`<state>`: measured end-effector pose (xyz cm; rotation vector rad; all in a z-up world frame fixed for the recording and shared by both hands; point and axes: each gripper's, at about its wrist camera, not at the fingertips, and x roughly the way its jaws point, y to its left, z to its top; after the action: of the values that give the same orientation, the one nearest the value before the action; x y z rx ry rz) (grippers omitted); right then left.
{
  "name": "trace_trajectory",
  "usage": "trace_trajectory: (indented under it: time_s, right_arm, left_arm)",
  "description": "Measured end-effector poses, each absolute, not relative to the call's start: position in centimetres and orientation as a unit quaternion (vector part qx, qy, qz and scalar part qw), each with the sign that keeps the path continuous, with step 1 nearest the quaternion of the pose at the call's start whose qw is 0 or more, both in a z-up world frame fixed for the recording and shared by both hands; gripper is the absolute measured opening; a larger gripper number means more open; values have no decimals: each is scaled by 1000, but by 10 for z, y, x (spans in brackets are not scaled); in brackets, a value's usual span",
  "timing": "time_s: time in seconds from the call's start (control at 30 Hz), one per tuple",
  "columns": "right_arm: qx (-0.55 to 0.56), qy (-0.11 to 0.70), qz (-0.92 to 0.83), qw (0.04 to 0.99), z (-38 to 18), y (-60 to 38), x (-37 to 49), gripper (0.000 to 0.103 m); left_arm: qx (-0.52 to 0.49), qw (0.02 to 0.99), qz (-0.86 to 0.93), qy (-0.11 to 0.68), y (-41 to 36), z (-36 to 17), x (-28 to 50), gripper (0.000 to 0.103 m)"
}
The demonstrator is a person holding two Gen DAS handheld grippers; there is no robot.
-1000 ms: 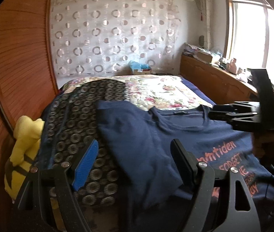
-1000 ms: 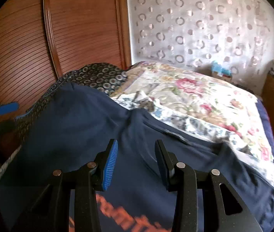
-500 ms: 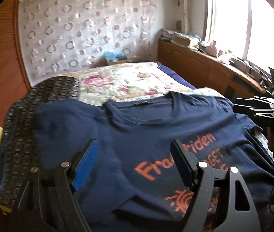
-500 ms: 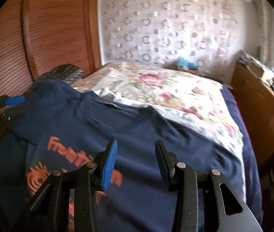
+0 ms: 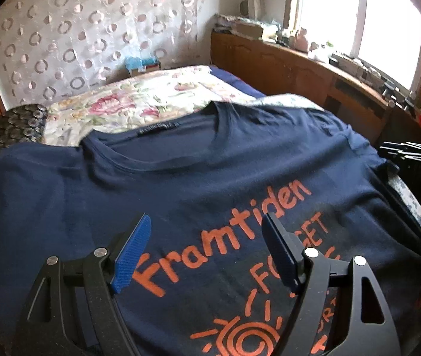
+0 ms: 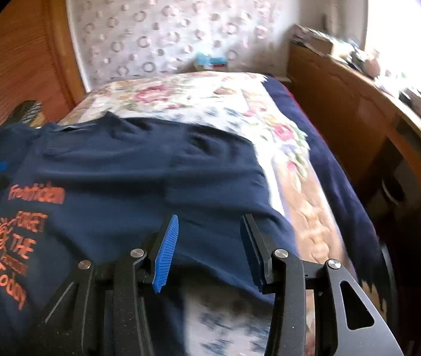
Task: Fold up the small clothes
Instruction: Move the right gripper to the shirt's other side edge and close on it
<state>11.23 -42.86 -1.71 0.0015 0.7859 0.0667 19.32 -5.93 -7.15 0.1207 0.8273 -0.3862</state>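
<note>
Navy T-shirt (image 5: 210, 178): spread front-up on the bed, collar toward the far wall, orange print facing up; it reads "Framtiden" with a sun drawing below.
Left gripper (image 5: 207, 252): jaws wide apart, nothing between the pads; it hangs over the chest print, and whether the tips touch the cloth cannot be told.
Left pads: blue ribbed pad (image 5: 133, 255) on one finger, the other pad seen edge-on and dark.
Right gripper (image 6: 207, 247): jaws apart, less wide than the left pair; nothing clamped; it sits over the shirt's edge on the window side.
Right-hand contact: the shirt's edge runs between and under the fingers; touch cannot be told, as this view is blurred.
Floral quilt (image 6: 210, 95): under the shirt, bare toward the far wall and along the window side.
Left-wrist view only: the full neckline with its label, the word "Framtiden" sharp, a dark ring-patterned cloth (image 5: 11, 127) at the shirt's far left corner, and the right gripper's black body at the right border.
Right-wrist view only: the whole print column at the left ("FORGET THE … Today"), a dark blue blanket (image 6: 335, 166) along the quilt's window side, the wooden slatted panel (image 6: 17, 68), and the left gripper's blue pad at the left border.
Both views: circle-patterned curtain (image 5: 91, 29), wooden ledge (image 5: 284, 62) under the window with clutter on top.
</note>
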Motion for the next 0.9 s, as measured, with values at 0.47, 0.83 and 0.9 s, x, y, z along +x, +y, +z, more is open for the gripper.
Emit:
trace_trajectory:
  time_s: [0.47,0.83,0.9]
  right_arm:
    - [42,418,-3,907,-5,-448,126,50]
    - [94,430,8,898,-13,-461,127,57]
    - [106,432,11,896,-14,-462,125,57]
  left_arm:
    - [68,882,-167,435,-67,-96,207,78]
    - [88,874,-181,442,-77,-99,209,97]
    - [86,873,-182,443,-77,-99,210,97]
